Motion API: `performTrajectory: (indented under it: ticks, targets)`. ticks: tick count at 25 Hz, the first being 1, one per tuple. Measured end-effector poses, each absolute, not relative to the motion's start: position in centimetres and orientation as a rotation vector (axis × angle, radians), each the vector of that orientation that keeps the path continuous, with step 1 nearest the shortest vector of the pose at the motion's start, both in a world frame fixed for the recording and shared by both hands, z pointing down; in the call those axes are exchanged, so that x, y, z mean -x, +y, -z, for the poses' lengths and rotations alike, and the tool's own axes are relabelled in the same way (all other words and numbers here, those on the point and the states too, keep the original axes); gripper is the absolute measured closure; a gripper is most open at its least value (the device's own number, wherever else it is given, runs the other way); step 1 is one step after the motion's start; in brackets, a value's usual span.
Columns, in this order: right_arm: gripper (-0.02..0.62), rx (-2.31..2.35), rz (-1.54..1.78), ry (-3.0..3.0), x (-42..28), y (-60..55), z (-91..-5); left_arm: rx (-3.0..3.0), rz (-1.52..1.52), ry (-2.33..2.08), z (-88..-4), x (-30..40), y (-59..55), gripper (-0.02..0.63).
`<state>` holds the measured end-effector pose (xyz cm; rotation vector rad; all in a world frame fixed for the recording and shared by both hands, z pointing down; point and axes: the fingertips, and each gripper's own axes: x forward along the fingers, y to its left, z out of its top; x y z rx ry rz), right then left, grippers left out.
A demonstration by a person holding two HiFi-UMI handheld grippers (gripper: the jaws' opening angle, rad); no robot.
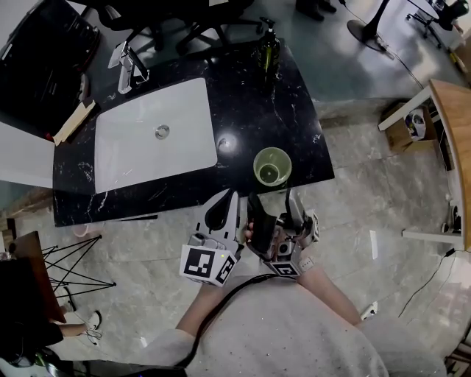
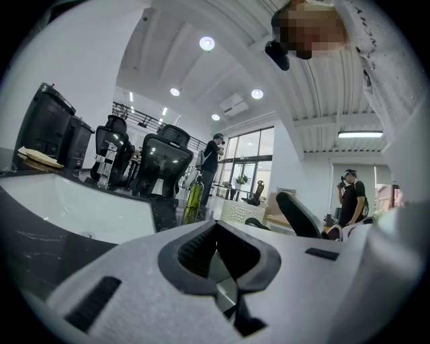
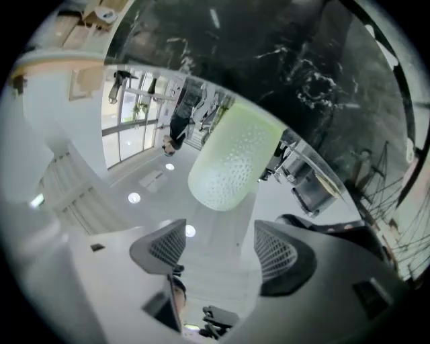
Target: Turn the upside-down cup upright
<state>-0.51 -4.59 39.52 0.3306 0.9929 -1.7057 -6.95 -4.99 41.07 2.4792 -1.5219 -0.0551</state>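
A pale green dimpled cup (image 1: 272,166) stands upright, mouth up, near the front edge of the black marble counter (image 1: 294,118). Both grippers are drawn back off the counter, close to the person's body. My left gripper (image 1: 223,205) is shut with nothing in it; in its own view the pads (image 2: 201,252) meet. My right gripper (image 1: 274,200) is open and empty, just in front of the cup. The right gripper view is turned over, so the cup (image 3: 232,158) shows beyond the spread jaws of the right gripper (image 3: 218,252), apart from them.
A white sink (image 1: 147,140) with a faucet (image 1: 129,66) fills the counter's left half. A dark green bottle (image 1: 268,48) stands at the back edge. Office chairs (image 1: 184,22) are behind the counter. People stand far off in the left gripper view.
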Motion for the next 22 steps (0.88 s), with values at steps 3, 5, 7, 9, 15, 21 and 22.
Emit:
performTrajectory:
  ticks: [3, 5, 7, 9, 15, 21, 22]
  targets:
    - [0.281, -0.301, 1.719, 1.267, 1.1, -3.1, -38.3, -2.488, 0.066, -1.511, -40.8, 6.5, -4.8, 0.599]
    - [0.325, -0.258, 1.711, 1.476, 1.3, -2.2, -37.4, -2.494, 0.072, -1.505, -40.7, 6.1, -4.7, 0.599]
    - [0.434, -0.207, 1.698, 1.684, 1.5, -1.0, -37.4, -2.499, 0.079, -1.499, -40.6, 5.8, -4.6, 0.598]
    - [0.504, -0.149, 1.666, 1.889, 1.7, -0.1, -37.2, -2.505, 0.085, -1.497, -40.3, 5.6, -4.6, 0.599]
    - [0.575, 0.139, 1.387, 2.499, 2.2, 0.8, -37.3, -2.520, 0.091, -1.495, -40.0, 5.0, -4.4, 0.599]
    - [0.581, 0.476, 0.885, 2.877, 2.5, 0.4, -36.7, -2.523, 0.110, -1.495, -39.8, 4.8, -4.4, 0.598]
    - [0.581, 0.511, 0.825, 2.899, 2.4, 0.2, -36.5, -2.524, 0.115, -1.495, -39.7, 4.7, -4.5, 0.599]
